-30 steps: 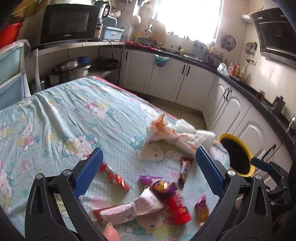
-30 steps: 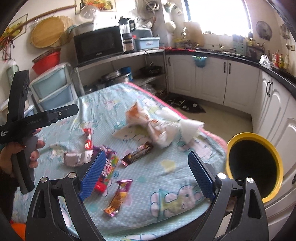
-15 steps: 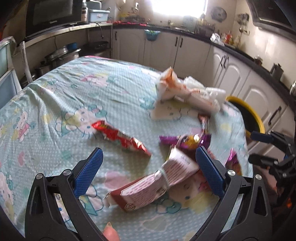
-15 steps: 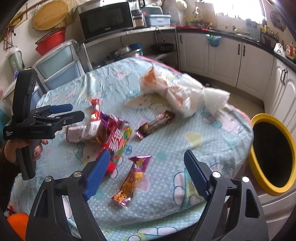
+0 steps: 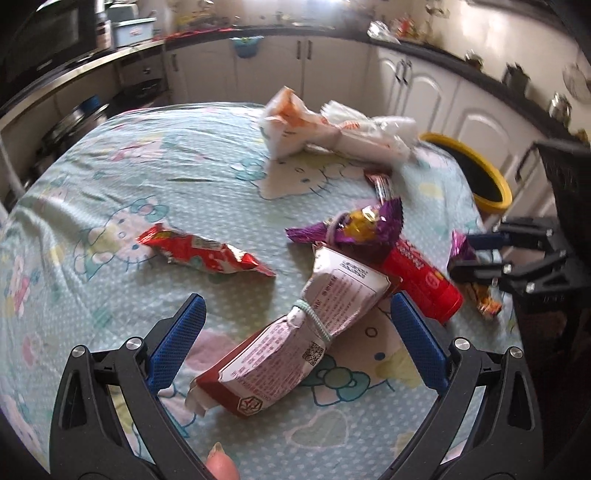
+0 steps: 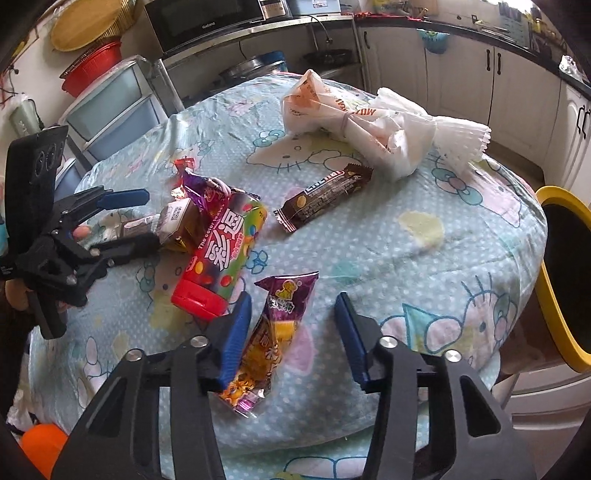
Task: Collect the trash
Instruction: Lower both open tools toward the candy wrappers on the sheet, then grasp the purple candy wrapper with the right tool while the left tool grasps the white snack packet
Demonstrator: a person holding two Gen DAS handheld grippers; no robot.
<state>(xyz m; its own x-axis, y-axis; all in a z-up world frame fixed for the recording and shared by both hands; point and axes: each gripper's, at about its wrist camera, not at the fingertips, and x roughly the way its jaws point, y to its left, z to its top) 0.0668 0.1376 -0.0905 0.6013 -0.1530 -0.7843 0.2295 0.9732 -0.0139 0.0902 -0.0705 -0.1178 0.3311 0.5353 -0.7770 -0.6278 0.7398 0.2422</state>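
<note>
Wrappers lie on the round table. My left gripper point(image 5: 299, 325) is open around a crumpled red-and-white packet point(image 5: 295, 343) tied with a band; it also shows in the right wrist view point(image 6: 166, 218). My right gripper point(image 6: 291, 325) is open over a purple-and-yellow snack wrapper point(image 6: 277, 325), which also shows in the left wrist view point(image 5: 461, 254). Nearby lie a red-capped candy tube point(image 6: 221, 254), a purple foil wrapper point(image 5: 354, 225), a red wrapper point(image 5: 203, 253), a brown chocolate bar point(image 6: 325, 195) and white paper bags point(image 6: 369, 118).
A yellow-rimmed bin point(image 6: 550, 273) stands beside the table at the right; it also shows in the left wrist view point(image 5: 476, 162). White cabinets point(image 5: 424, 85) and a counter run behind. A microwave point(image 6: 207, 18) and plastic drawers point(image 6: 114, 107) stand at the back left.
Both grippers have come down and closer to the table. The left now straddles the red-and-white packet; the right now straddles the purple-and-yellow wrapper, with its jaws somewhat narrower.
</note>
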